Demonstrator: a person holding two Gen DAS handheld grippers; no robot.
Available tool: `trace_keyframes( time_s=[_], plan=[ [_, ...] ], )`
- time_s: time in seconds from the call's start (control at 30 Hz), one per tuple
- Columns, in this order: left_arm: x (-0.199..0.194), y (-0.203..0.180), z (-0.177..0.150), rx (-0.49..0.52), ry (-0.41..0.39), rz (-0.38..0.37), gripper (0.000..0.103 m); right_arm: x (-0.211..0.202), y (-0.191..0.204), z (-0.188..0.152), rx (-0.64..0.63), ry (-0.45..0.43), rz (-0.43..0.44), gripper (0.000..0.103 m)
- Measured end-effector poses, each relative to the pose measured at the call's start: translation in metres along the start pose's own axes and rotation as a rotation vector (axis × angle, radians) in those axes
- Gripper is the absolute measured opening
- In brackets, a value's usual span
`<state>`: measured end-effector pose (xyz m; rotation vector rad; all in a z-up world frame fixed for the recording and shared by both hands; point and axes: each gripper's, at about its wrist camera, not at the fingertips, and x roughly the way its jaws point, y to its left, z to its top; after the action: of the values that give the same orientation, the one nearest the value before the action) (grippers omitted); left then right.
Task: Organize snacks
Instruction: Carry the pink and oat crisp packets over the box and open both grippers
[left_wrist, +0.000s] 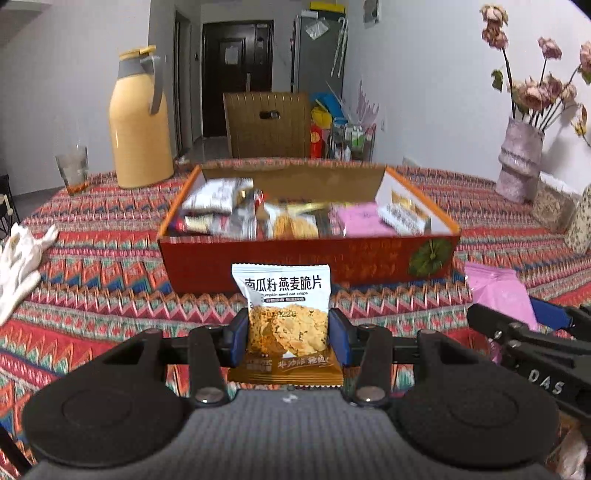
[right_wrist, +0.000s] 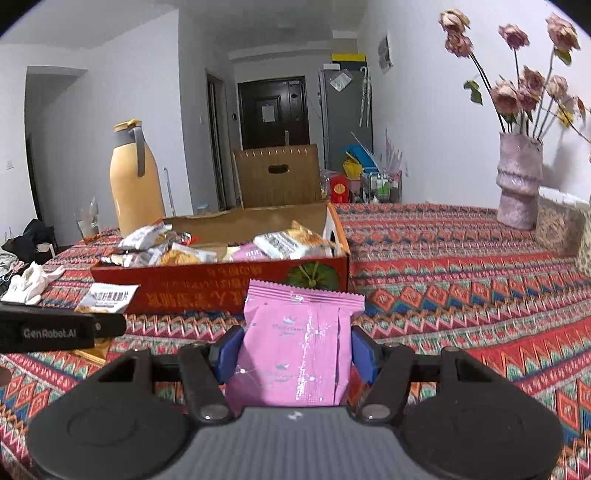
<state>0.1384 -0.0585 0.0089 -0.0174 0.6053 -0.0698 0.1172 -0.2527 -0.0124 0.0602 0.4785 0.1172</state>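
The left gripper (left_wrist: 288, 334) is clamped on a packet (left_wrist: 282, 295) printed "南瓜籽燕麦脆片 pumpkin seed oat crisps", the red box (left_wrist: 295, 264) at twelve o'clock; the right gripper (right_wrist: 295, 350) pinches a pink packet (right_wrist: 295, 350); only its view shows "GenRobot.AI" at nine o'clock.

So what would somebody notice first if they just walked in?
Probably the two snack packets held up near the cameras: a white crisps packet in the left gripper and a pink packet in the right gripper. Just behind sits the red box full of snacks, on a bright zigzag tablecloth.
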Motion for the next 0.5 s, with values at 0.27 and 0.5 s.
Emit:
trace_keyframes(
  time_s=[0.27, 0.5],
  plan=[
    [0.005, 0.003, 0.039, -0.016, -0.075, 0.003, 0.045, 0.026, 0.015, 0.036, -0.041, -0.053, 0.005, 0.061],
    [0.031, 0.009, 0.079, -0.042, -0.104, 0.031, 0.045, 0.065, 0.029, 0.070, -0.086, -0.086, 0.019, 0.061]
  ],
)
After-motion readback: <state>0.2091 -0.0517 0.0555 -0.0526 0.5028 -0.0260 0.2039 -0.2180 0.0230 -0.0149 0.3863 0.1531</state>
